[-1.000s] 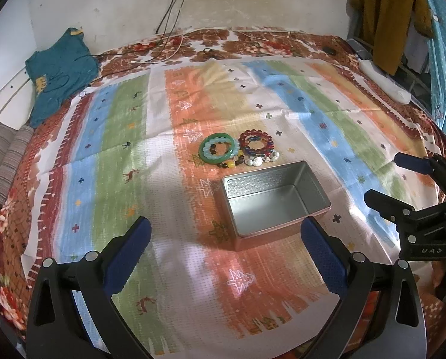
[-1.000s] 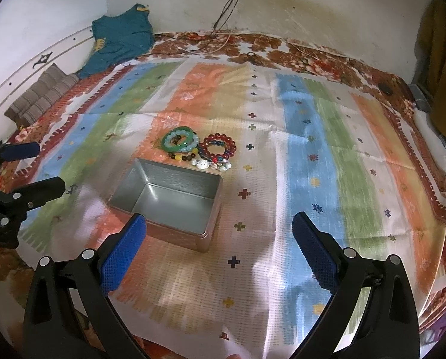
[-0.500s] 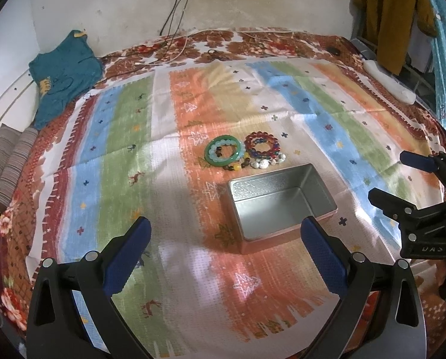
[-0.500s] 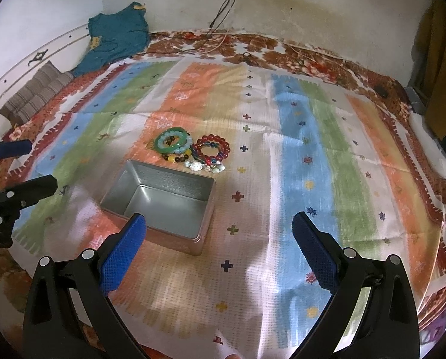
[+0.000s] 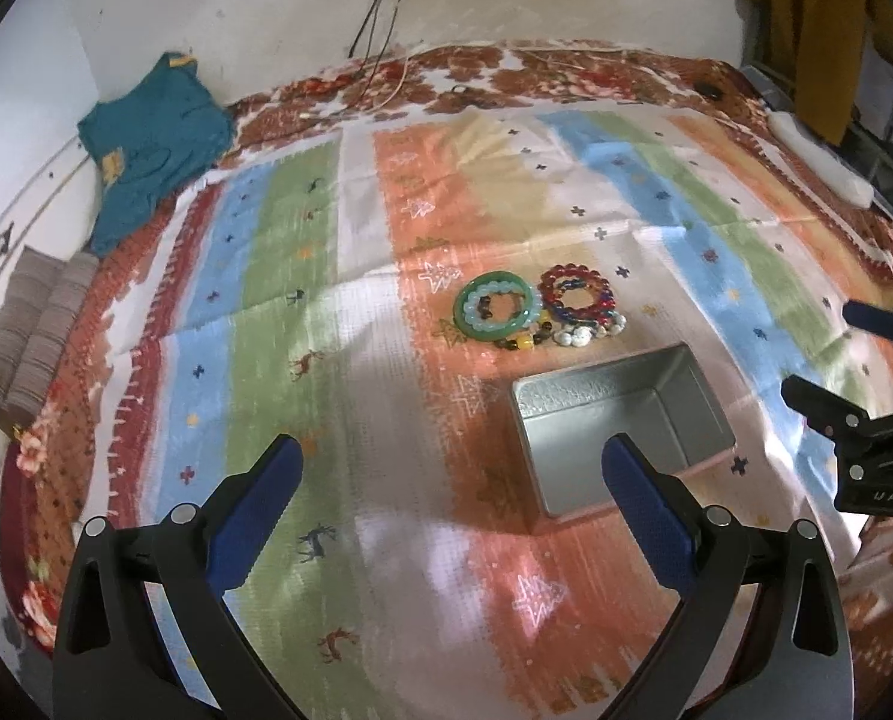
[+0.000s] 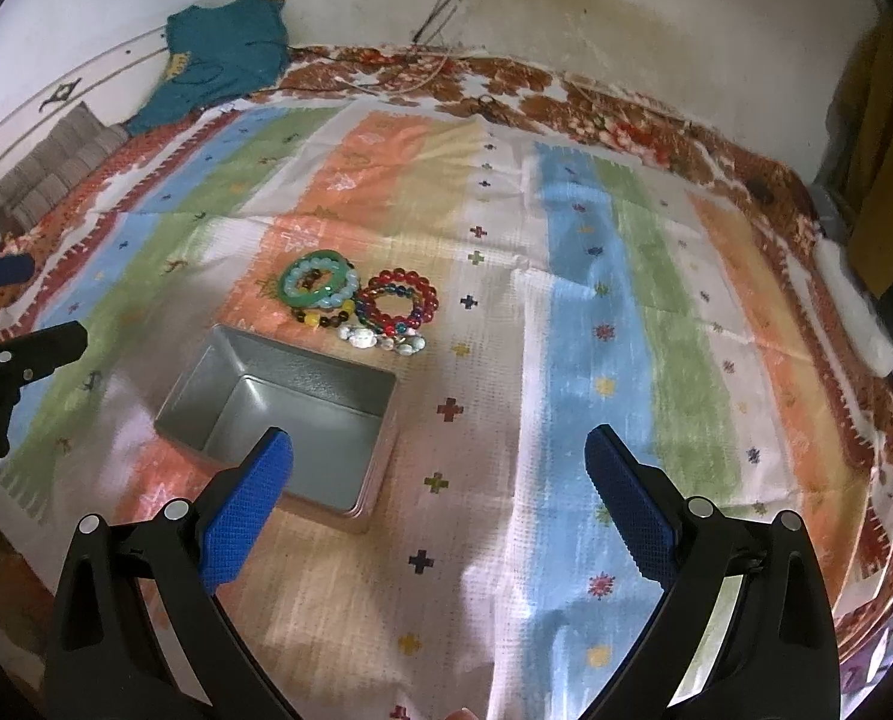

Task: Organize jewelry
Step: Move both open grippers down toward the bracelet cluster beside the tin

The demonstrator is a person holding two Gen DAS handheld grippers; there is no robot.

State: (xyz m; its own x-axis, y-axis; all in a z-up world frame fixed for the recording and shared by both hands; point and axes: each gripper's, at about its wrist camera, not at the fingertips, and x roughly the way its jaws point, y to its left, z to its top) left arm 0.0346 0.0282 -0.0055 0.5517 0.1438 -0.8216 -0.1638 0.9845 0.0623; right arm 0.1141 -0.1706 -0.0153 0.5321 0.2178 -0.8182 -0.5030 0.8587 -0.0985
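Striped cloth [image 5: 302, 276] spread over a bed with a floral brown border. Metal tin [image 5: 620, 426], open-topped, resting on the cloth near its middle; seen also from the right wrist [image 6: 284, 414]. Bracelets [image 5: 536, 312] heaped just beyond the tin's far wall: green bangle [image 5: 494, 311] with pale beads inside it, red bead ring [image 5: 577, 294] touching it on the right, white and amber beads along the near edge. Same heap from the right wrist [image 6: 356, 303]. None inside the tin.

Left gripper [image 5: 449, 501] held above the cloth, fingers [image 5: 254, 510] wide apart, nothing between them; right finger overlapping the tin's near corner in view. Right gripper [image 6: 440, 501] likewise spread, left finger [image 6: 245, 516] overlapping the tin's near wall. Each gripper visible at the other's frame edge, well apart from the heap.

Surroundings: teal garment [image 5: 146, 144] and folded grey cushion [image 5: 32, 336] at the far left, cables [image 5: 380, 6] hanging down the stained wall, mustard cloth [image 5: 806, 30] hanging at far right, white bar-shaped object [image 5: 824, 165] at the right bed edge.
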